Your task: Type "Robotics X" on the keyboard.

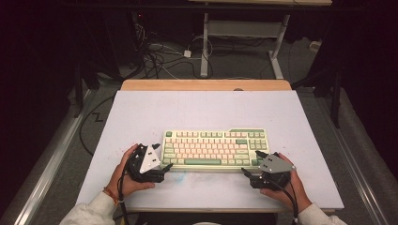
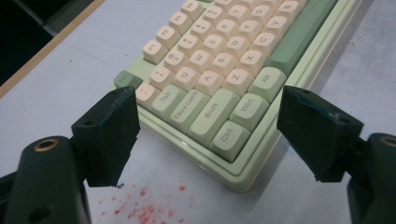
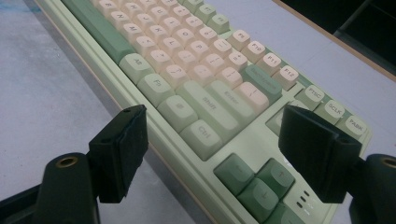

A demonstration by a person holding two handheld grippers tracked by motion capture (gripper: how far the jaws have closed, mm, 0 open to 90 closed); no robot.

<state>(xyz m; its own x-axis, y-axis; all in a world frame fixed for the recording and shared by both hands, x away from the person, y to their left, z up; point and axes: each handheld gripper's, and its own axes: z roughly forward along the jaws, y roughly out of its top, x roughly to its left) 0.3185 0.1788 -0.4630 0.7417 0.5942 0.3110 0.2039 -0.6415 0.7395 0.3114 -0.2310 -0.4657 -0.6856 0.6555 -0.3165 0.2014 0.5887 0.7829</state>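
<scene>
- Both tongs are released, jaws spread wide with nothing between them. The left gripper (image 1: pixel 164 169) sits at the keyboard's near left corner and the right gripper (image 1: pixel 246 172) at its near right corner, each held in one of the person's hands, which come in from the bottom of the high view.
- Beyond the table (image 1: pixel 141 112), the room is dark, with a grey floor (image 1: pixel 234 65), a tangle of cables (image 1: pixel 159 58) and the white legs of another desk (image 1: pixel 204 47).
- Covering most of the table is a pale lilac-grey mat, with a strip of bare wood showing along the far edge. It looks flat and smooth.
- A keyboard (image 1: pixel 215 150) lies flat near the front of the mat, centred, its long side facing the person. It has a pale green case with cream and green keys.
- In the left gripper view, the Ctrl key (image 2: pixel 229 138) and the case corner lie between the open jaws; in the right gripper view, the arrow keys (image 3: pixel 254 179) do.
- A patch of red specks (image 2: pixel 144 210) stains the mat just in front of the left corner.
- My judgement: the step in hand is taking hold of the keyboard at both ends. To do it well, close each pair of jaws on the case rim rather than the keys, keep both hands level, and lift together so it does not tilt or slip.
</scene>
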